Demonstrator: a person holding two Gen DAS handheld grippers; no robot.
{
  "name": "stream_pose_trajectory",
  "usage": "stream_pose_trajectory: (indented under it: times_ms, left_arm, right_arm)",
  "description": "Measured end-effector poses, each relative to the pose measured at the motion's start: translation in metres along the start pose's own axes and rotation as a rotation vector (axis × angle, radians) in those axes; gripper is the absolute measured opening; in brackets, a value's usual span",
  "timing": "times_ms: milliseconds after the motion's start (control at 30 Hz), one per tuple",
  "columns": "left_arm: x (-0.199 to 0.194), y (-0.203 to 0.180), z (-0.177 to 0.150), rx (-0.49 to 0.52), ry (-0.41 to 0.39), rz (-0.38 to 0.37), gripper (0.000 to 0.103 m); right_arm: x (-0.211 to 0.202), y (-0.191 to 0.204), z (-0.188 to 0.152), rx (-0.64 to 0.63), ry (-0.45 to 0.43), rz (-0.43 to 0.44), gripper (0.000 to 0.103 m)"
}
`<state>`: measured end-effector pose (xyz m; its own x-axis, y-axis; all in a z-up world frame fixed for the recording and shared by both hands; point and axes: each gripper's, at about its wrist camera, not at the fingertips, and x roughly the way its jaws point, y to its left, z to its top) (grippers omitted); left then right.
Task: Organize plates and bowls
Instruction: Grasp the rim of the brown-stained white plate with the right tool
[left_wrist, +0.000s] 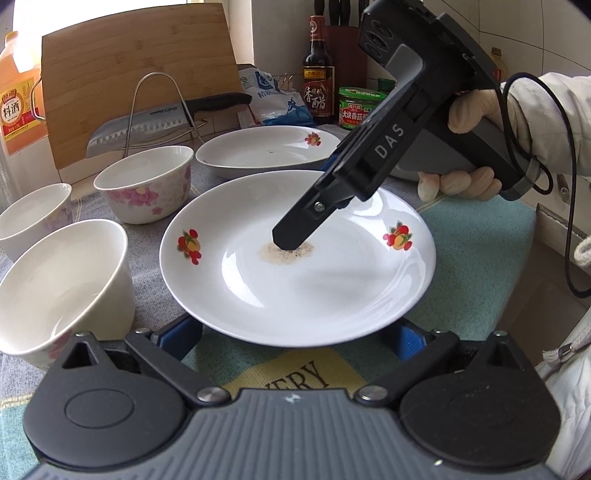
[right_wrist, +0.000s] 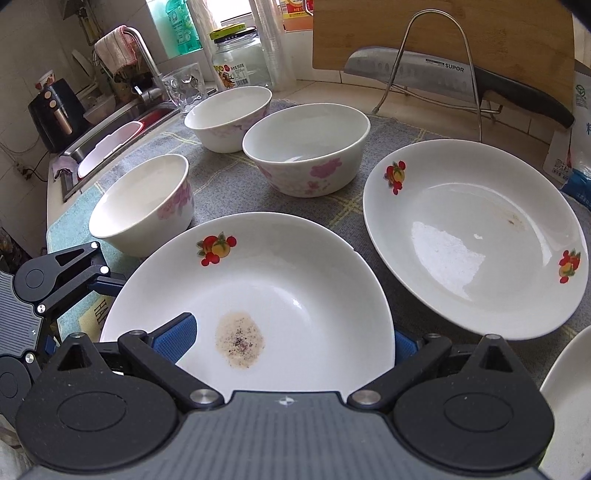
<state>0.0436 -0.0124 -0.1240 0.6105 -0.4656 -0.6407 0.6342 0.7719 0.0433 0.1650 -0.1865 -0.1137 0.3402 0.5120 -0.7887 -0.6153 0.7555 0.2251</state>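
Two glazed plates: my right gripper (left_wrist: 291, 243) straddles the soiled plate (left_wrist: 295, 280) rim, jaws apart; left gripper (right_wrist: 48, 284) beside it, unclear. Slippery, fragile; grip rim.

Glossy white glazed ceramic is seen on the near plate (right_wrist: 295, 280), marked by a dull speckled residue (right_wrist: 240, 343), and on the flowered bowl (right_wrist: 306, 155). The tabletop is covered by a matt woven cloth (right_wrist: 229, 184). The cutting board (left_wrist: 136, 77) is made of smooth pale wood, the cleaver (left_wrist: 147, 129) of brushed metal. Matt black plastic forms the right claw (left_wrist: 291, 240).
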Motion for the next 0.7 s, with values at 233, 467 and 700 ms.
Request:
stream_pose_trajectory:
  times_ms: [233, 467, 700]
  left_arm:
    - [0.0, 0.0008, 0.0006, 0.011, -0.003, -0.011, 0.102]
    - [0.0008, 0.0031, 0.0026, 0.027, 0.009, -0.024, 0.102]
    - [-0.0021, 0.0002, 0.0033, 0.052, 0.023, -0.028, 0.102]
  right_arm:
    - [-0.0002, -0.0009, 0.0002, 0.005, 0.002, 0.009, 0.103]
    - [-0.0026, -0.003, -0.0004, 0.02, 0.016, 0.033, 0.103]
    - [-0.0072, 0.0012, -0.0045, 0.022, 0.03, 0.037, 0.103]
